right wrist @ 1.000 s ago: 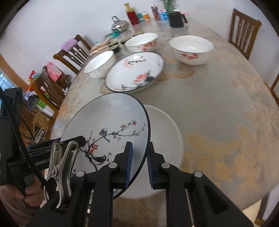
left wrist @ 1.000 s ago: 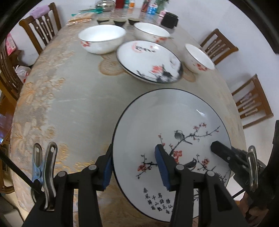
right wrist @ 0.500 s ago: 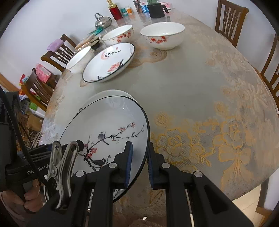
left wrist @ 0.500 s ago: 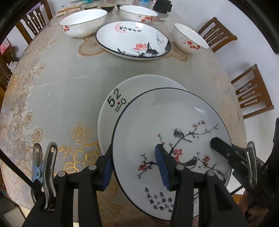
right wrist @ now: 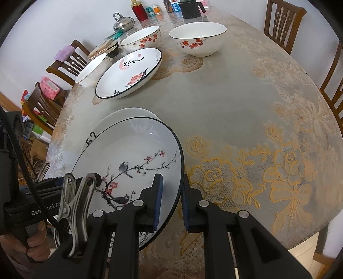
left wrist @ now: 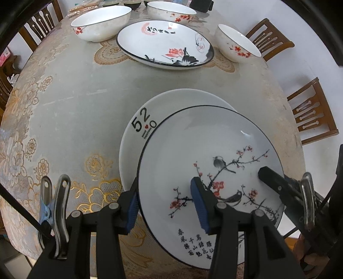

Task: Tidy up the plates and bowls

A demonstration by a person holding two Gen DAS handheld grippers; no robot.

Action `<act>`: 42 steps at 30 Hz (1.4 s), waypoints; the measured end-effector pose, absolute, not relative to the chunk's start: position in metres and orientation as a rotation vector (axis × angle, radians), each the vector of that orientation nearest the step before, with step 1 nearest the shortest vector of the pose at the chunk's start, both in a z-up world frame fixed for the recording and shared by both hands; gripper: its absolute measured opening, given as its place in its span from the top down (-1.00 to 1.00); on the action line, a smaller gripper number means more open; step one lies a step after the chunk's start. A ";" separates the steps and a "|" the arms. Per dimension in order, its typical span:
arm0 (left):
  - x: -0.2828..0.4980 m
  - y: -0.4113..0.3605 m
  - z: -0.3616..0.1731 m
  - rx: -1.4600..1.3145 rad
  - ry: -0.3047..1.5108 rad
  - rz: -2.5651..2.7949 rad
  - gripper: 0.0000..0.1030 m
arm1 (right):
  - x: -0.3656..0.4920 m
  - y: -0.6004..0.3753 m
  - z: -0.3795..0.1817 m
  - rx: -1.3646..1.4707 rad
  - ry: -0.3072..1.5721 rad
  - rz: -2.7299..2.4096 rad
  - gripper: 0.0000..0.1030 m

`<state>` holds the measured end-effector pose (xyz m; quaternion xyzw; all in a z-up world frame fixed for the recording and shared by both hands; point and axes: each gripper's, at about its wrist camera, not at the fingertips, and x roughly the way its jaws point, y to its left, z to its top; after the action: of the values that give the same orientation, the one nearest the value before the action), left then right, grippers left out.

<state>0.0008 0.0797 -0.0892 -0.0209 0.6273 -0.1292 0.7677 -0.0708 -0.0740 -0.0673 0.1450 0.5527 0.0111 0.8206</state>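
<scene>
Both my grippers clamp the bird plate [left wrist: 199, 154]: left gripper [left wrist: 166, 206] on its left rim, right gripper [right wrist: 171, 203] on its right rim. The plate is empty, overlapping the white "52" plate [left wrist: 141, 137] that lies on the table [left wrist: 75, 92]; contact unclear. Farther off sit the lotus plate [left wrist: 165, 45] and three empty bowls: left bowl [left wrist: 100, 22], rear bowl [left wrist: 171, 14], right bowl [left wrist: 235, 43]. Kettle [right wrist: 123, 22] and black mug [right wrist: 189, 8] at the far edge

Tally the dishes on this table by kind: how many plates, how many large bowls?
Plates: 3 — bird plate, 520 plate, lotus plate
Large bowls: 3 — left bowl, back bowl, right bowl
Total: 6
</scene>
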 end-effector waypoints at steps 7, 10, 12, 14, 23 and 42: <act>0.003 0.076 -0.091 -0.017 1.353 -0.278 0.07 | -0.066 -0.076 -0.071 0.333 1.178 0.008 0.66; 0.004 0.075 -0.092 0.000 1.355 -0.281 0.07 | -0.065 -0.077 -0.071 0.344 1.170 -0.001 0.67; 0.003 0.075 -0.092 0.010 1.355 -0.285 0.07 | -0.064 -0.079 -0.072 0.354 1.165 -0.005 0.68; 0.003 0.075 -0.093 0.011 1.356 -0.289 0.07 | -0.064 -0.080 -0.072 0.370 1.160 -0.006 0.69; 0.000 0.076 -0.092 0.021 1.360 -0.295 0.07 | -0.056 -0.081 -0.071 0.373 1.136 -0.024 0.71; -0.002 0.113 -0.072 -0.026 1.307 -0.232 0.05 | -0.053 -0.065 -0.081 0.337 1.156 -0.038 0.71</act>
<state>-0.0017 0.1126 -0.0717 -0.0121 0.6064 -0.1075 0.7877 -0.0532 -0.0650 -0.0813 0.1584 0.5437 -0.0181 0.8240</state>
